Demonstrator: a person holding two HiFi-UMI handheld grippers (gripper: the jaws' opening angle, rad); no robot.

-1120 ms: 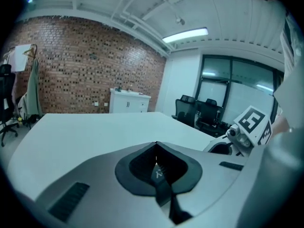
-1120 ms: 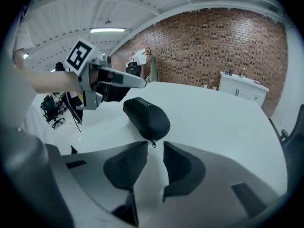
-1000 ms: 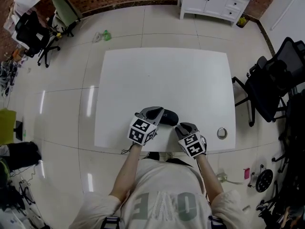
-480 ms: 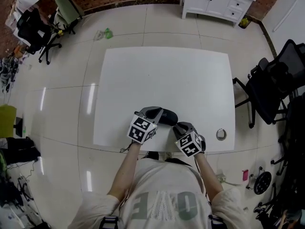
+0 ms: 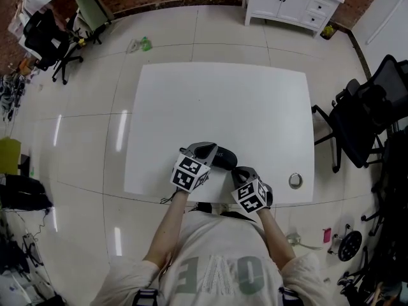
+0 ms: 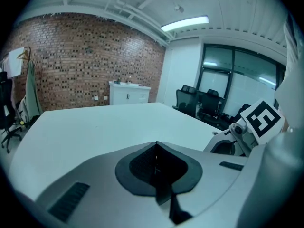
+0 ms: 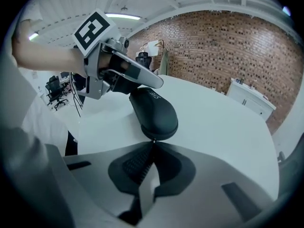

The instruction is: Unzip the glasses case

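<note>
A black zipped glasses case (image 5: 223,157) lies near the front edge of the white table (image 5: 223,101). My left gripper (image 5: 207,148) is shut and rests over the case's left end; in the right gripper view its fingers (image 7: 151,82) lie on top of the case (image 7: 153,109). The left gripper view shows its jaws (image 6: 156,144) closed with no case in sight. My right gripper (image 5: 238,169) is shut with its tips (image 7: 153,141) against the case's near end, where a small glinting zipper pull shows.
A small metal ring (image 5: 296,180) lies on the table to the right of my right gripper. Black office chairs (image 5: 366,116) stand off the table's right side, and a white cabinet (image 5: 290,2) stands at the back.
My right gripper has shifted a little to the left and toward the person, staying at the case's end. The left gripper and the case have held still.
</note>
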